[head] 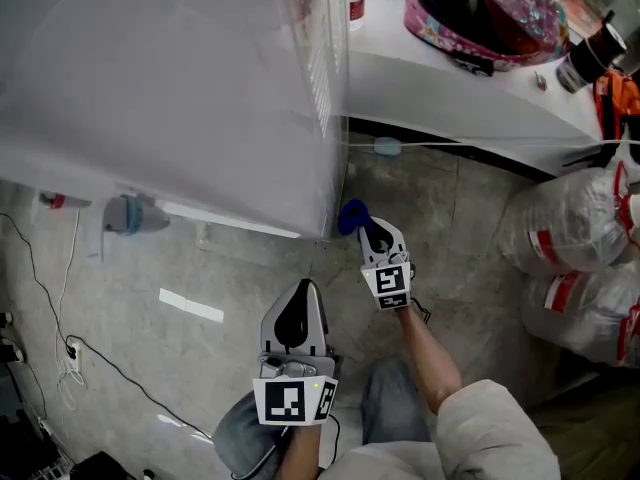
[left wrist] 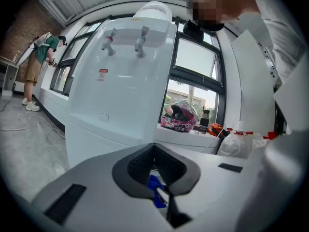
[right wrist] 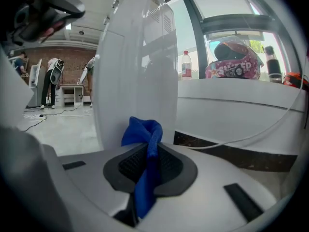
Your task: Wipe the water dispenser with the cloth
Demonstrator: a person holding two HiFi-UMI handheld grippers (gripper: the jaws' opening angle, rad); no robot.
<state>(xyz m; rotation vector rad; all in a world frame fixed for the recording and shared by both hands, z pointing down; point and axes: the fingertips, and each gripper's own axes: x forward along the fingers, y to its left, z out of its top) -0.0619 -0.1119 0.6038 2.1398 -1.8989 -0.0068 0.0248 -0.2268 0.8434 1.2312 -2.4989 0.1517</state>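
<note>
Right gripper (head: 372, 230), centre frame, clamps blue cloth (right wrist: 140, 130) beside water dispenser (head: 180, 88). My left gripper (left wrist: 154, 153): jaws together.

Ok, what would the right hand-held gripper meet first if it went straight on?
Probably the water dispenser, low on its white side panel, with the blue cloth pinched in the right hand-held gripper touching first.

Grey floor (head: 150, 298), white window ledge (head: 450, 78)

white left gripper (head: 303, 290) and right gripper (head: 373, 228); beige sleeve (head: 500, 430).
</note>
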